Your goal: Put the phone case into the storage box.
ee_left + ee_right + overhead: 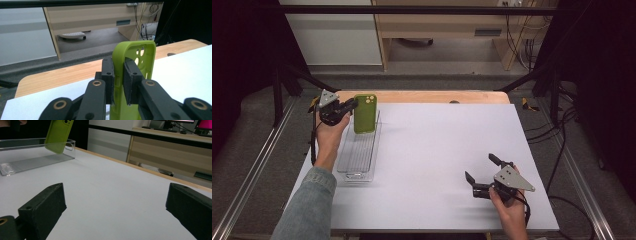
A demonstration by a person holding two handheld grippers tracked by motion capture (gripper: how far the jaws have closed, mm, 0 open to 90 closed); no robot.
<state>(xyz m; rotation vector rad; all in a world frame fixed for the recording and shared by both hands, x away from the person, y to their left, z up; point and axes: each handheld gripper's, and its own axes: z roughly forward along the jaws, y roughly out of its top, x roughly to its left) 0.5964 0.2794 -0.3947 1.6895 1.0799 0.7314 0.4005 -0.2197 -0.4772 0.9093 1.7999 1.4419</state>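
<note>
Both tools are black two-jaw grippers. The left gripper [346, 107], just beside the clear tray [357, 167], carries a grey three-cornered plate on top and a yellow tab at its back; its linked arms show brass-ringed pivots and small dark screw holes, and its pads are flat black blocks. A light blue denim sleeve covers that forearm. The right gripper [482, 168], well apart from the tray, bears the same grey plate and trails a black cable
</note>
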